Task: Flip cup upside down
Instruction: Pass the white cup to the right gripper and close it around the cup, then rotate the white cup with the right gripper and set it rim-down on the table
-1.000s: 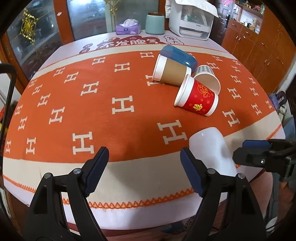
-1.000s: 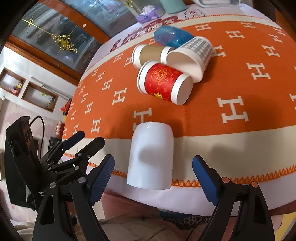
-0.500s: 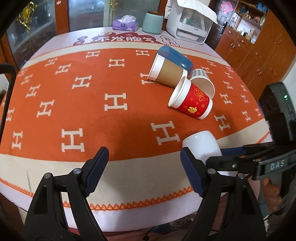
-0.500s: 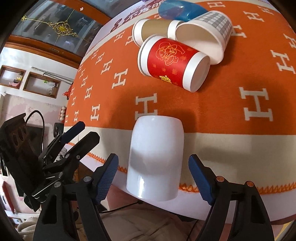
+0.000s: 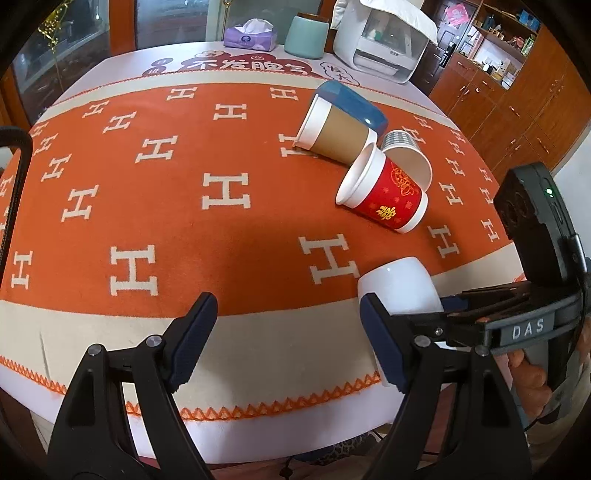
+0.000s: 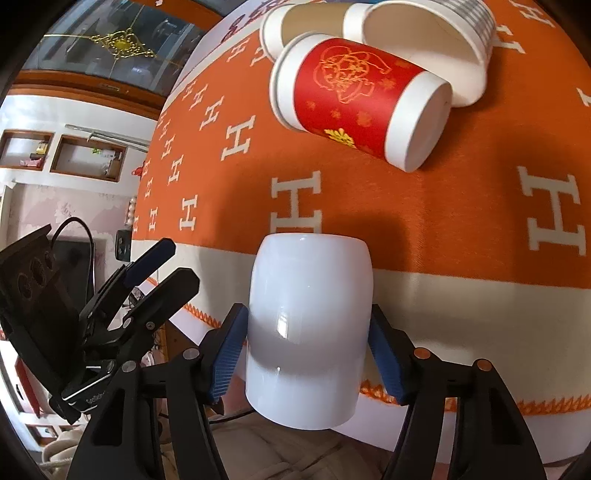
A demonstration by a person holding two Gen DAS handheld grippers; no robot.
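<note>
A plain white cup (image 6: pixel 308 325) lies on its side near the front edge of the orange tablecloth (image 6: pixel 424 206), its closed base toward the table's middle. My right gripper (image 6: pixel 304 354) has a blue pad touching each side of it, shut on the cup. In the left wrist view the cup (image 5: pixel 400 286) lies at the lower right with the right gripper (image 5: pixel 480 310) around it. My left gripper (image 5: pixel 286 339) is open and empty above the table's front edge, left of the cup.
A red paper cup (image 5: pixel 382 195), a brown paper cup (image 5: pixel 338 133), a grey checked cup (image 5: pixel 406 153) and a blue container (image 5: pixel 351 105) lie in a cluster behind the white cup. A tissue box (image 5: pixel 251 35), a green jar (image 5: pixel 306 37) and a white appliance (image 5: pixel 380 48) stand at the far edge.
My right gripper has moved forward around the white cup and closed its pads onto the cup's sides. My left gripper has stayed open and shifted slightly.
</note>
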